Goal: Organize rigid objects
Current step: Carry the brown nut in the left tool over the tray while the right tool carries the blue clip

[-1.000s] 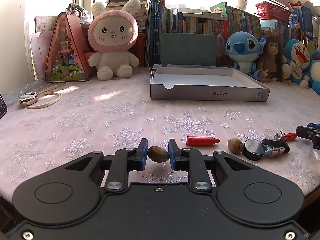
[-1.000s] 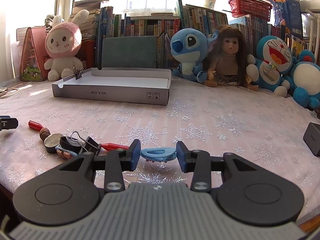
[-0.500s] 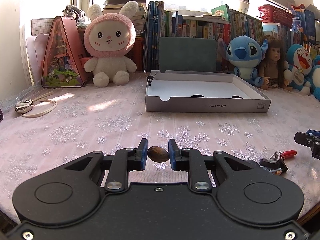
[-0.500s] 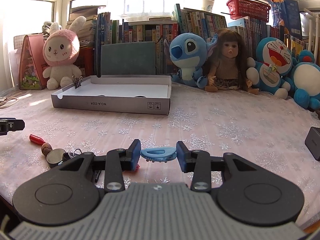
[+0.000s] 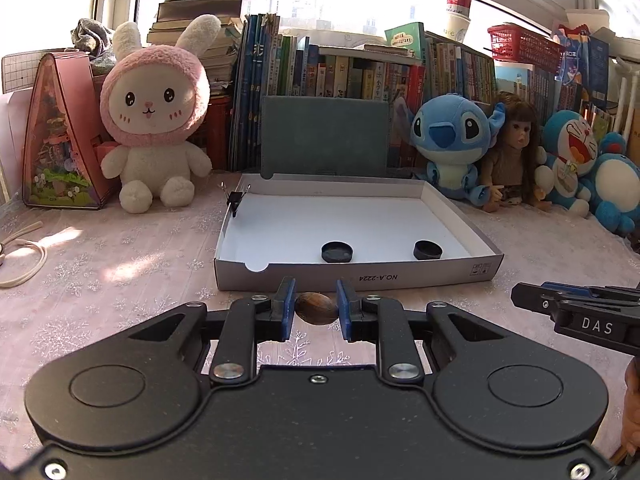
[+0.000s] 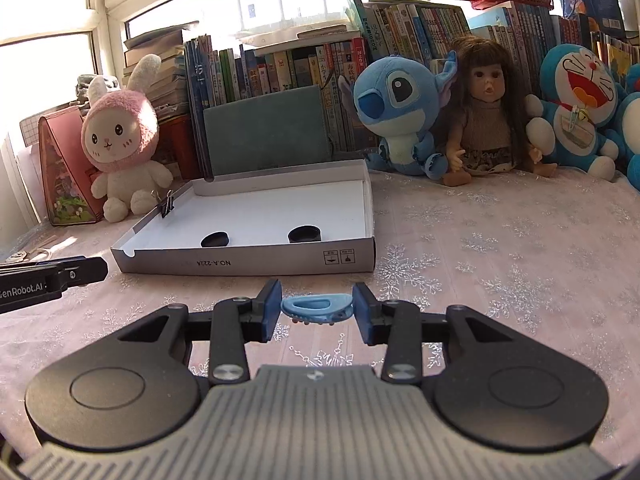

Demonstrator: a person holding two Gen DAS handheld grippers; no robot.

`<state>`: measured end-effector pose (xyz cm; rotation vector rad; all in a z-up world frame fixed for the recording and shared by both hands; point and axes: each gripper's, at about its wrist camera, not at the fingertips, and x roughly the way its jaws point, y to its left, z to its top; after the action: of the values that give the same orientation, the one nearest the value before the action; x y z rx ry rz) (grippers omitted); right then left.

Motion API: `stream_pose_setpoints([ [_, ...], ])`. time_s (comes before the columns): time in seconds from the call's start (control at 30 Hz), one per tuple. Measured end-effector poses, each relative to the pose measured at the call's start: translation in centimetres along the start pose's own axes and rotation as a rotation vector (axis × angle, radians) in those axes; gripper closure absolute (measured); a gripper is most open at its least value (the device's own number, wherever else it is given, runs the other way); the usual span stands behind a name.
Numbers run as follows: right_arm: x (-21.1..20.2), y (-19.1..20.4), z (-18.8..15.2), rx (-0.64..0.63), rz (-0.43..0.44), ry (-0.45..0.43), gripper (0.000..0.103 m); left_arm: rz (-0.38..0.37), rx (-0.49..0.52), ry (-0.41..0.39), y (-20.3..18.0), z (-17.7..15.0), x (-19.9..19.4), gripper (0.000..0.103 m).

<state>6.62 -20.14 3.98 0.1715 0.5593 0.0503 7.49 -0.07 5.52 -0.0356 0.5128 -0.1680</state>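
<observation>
My left gripper is shut on a brown nut and holds it above the tablecloth, just in front of the white shallow box. My right gripper is shut on a blue hair clip, also raised in front of the box. Two black round caps lie inside the box near its front wall; they also show in the right wrist view. A black binder clip is clamped on the box's left wall.
Plush toys line the back: a pink bunny, a blue Stitch, a doll and a Doraemon, before rows of books. A pink triangular case stands at the left. The right gripper's tip shows at the right.
Both grippers have risen and moved forward toward the box with their objects held. The loose items on the table have dropped out of view; the box's inside with two caps now shows.
</observation>
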Motion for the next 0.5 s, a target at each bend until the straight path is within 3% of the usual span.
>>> stream_pose_setpoints([
  [0.3, 3.7, -0.4, 3.3, 0.040, 0.023, 0.059, 0.058, -0.028, -0.041, 0.012, -0.6, 3.6, 3.9, 0.082],
  [0.5, 6.2, -1.0, 4.7, 0.075, 0.030, 0.123, 0.058, -0.025, 0.001, 0.006, -0.7, 5.5, 6.2, 0.082],
])
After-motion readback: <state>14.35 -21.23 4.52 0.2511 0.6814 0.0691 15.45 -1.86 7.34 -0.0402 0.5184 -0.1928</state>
